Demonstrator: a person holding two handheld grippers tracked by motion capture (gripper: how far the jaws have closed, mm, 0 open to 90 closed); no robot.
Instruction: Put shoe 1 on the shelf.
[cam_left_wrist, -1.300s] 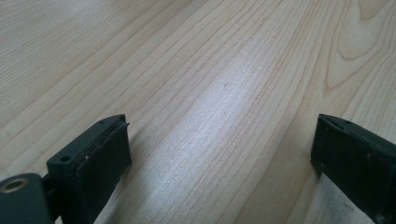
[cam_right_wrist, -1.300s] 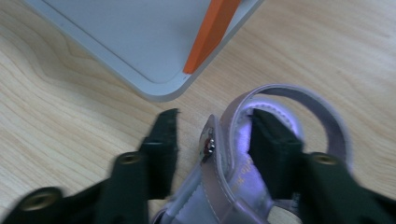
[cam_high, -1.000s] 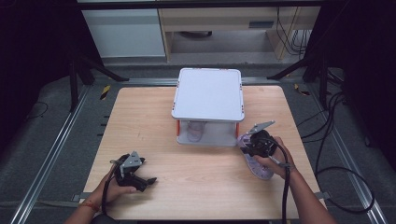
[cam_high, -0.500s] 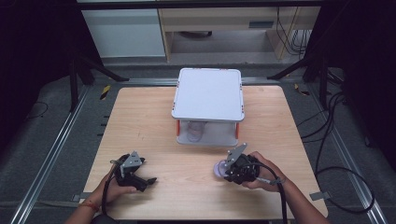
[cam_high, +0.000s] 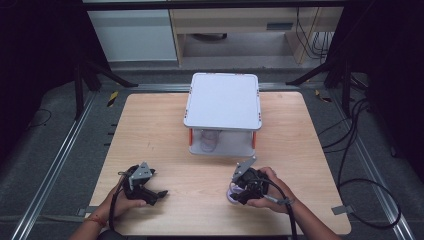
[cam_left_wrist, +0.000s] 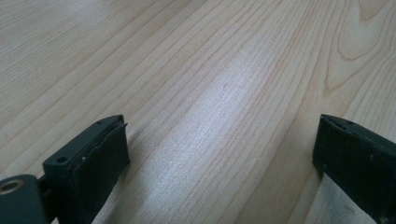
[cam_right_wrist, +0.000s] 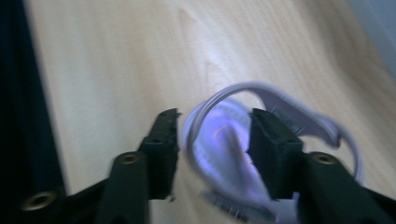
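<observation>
Looking down from the high view first: my right gripper sits near the front edge of the table, right of centre, with a pale lilac cup peeking out at its left side. It's too small there to say how the cup lies. My left gripper is over on the front left, well apart from the right one, resting low on the wood with my hand around it. Farther back, mid-table, there's a little white two-level rack with red posts, and something pale sits on its lower shelf; can't make out what.

Left gripper view: jaws spread wide, one pad at the lower left, the other at the far right edge, and plain wood grain between them. Holding zilch.

Right gripper view: pretty blurry, but the cup is lying between my jaws, with its rim looping up and over to the right. The jaws have just been opening, and they're about halfway apart now. There's a clear strip of table between the left pad and the cup wall, so that side isn't pressing. The right pad overlaps the cup in the picture, and I can't tell if it's touching. Dark table edge runs down the left of that view.
</observation>
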